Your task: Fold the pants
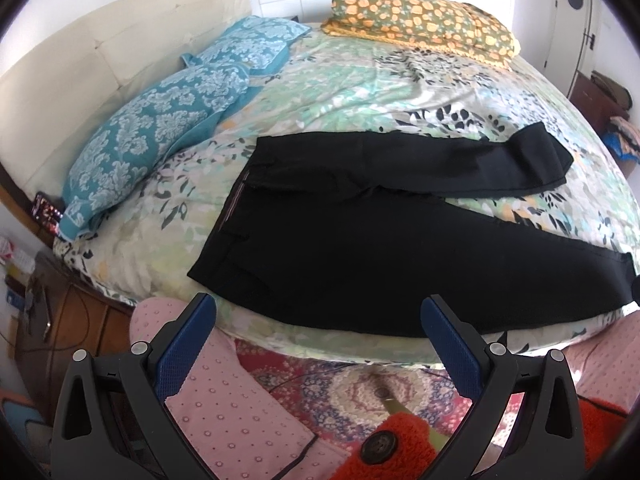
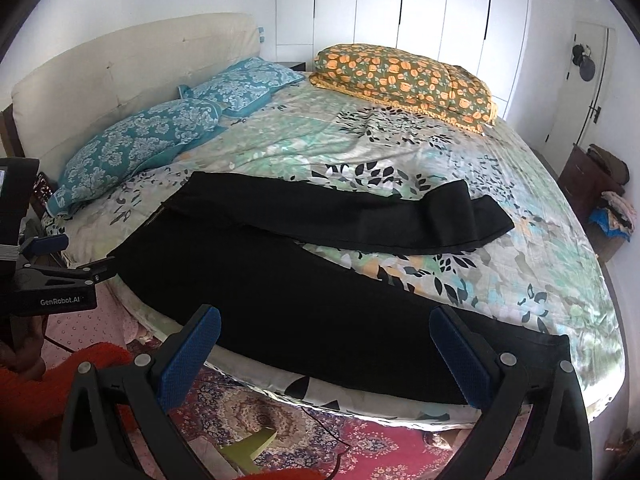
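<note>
On the floral bedspread (image 2: 460, 216) the black pants (image 1: 360, 248) lie spread flat, legs splayed apart, the far leg's cuff doubled over. Both tools — left gripper (image 1: 320, 344) and right gripper (image 2: 326, 354) — hang empty with jaws wide, off the near bed edge. Likely trouble: pinching bedspread along with the thin cloth, or dragging the near leg off the mattress.

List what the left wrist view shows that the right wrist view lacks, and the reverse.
Only the left wrist view shows the pink dotted trouser legs and a big dark button. Only the right wrist view shows the left gripper from the side and tall white wardrobe doors. Both show the black pants spread on the floral bedsheet, teal pillows and orange-flowered folded quilt.
</note>
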Available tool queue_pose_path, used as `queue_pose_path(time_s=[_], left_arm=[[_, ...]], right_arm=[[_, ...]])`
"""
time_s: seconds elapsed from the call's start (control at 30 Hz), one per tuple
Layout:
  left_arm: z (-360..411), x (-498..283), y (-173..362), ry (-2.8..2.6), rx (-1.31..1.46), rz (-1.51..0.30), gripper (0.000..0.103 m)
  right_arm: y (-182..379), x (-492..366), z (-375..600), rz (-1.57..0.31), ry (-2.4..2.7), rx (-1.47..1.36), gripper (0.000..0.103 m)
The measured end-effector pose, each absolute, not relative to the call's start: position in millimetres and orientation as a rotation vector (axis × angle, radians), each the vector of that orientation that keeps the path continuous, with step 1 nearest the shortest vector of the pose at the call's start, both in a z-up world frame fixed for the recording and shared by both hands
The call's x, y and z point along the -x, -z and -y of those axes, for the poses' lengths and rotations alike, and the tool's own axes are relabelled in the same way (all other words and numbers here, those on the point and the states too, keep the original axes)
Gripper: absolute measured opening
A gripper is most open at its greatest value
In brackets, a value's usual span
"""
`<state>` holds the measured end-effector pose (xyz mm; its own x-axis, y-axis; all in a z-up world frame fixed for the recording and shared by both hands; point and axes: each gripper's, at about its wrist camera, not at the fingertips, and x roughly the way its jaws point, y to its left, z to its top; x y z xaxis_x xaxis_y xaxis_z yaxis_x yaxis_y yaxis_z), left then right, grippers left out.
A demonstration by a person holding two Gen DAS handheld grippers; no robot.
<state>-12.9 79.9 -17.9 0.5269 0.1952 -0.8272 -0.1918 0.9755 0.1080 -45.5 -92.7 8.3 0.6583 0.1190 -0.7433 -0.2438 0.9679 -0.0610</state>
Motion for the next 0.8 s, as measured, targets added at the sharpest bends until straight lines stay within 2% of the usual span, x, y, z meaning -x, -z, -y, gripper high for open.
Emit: queue_pose_path(time_s=[0.37, 0.8], left_arm=[[-57, 23, 10, -0.152, -0.054, -0.962, 0.102], [-30, 24, 6, -0.029, -0.112, -0.944, 0.102]], right_arm=[[-14, 57, 82, -0.817, -0.335, 0.156, 0.103], [-8, 79, 124, -0.877, -0.228, 0.101, 0.103]])
